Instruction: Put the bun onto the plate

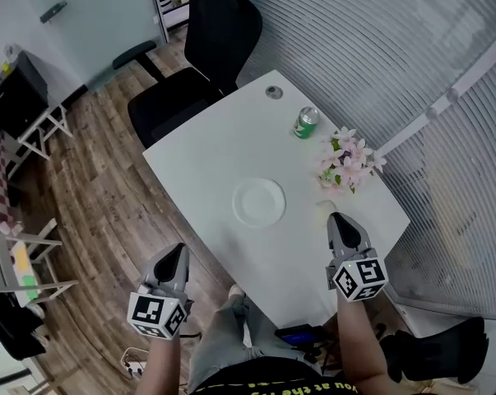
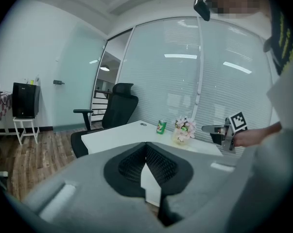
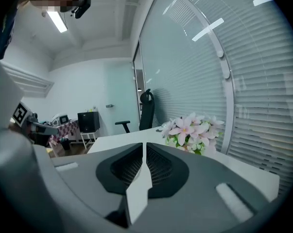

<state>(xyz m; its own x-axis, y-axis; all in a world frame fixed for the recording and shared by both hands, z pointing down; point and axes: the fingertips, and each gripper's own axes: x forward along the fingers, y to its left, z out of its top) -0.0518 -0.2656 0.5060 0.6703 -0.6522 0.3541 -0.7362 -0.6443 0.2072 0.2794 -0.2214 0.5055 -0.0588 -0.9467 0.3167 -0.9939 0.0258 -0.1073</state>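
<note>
The white surface point(image 1: 206, 163) stretches ahead of both pairs of jaws. A black office chair point(image 1: 206, 48) stands at its far end, seen from above in the head view and upright beyond the jaws in both gripper views. The left gripper point(image 1: 177, 252) hangs off the surface's near left edge, over the wood floor point(image 1: 108, 188), its jaws closed on nothing. The right gripper point(image 1: 340, 219) is over the surface, its jaws likewise together and empty. Only the head view shows the plate point(image 1: 259, 202), ahead of and between the two pairs of jaws, nearer the right. The pink flowers point(image 1: 346, 161) stand just ahead of the right jaws. The green can point(image 1: 306, 123) stands beyond them, caught by the left gripper view but not the right. I cannot make out the bun in any view.
</note>
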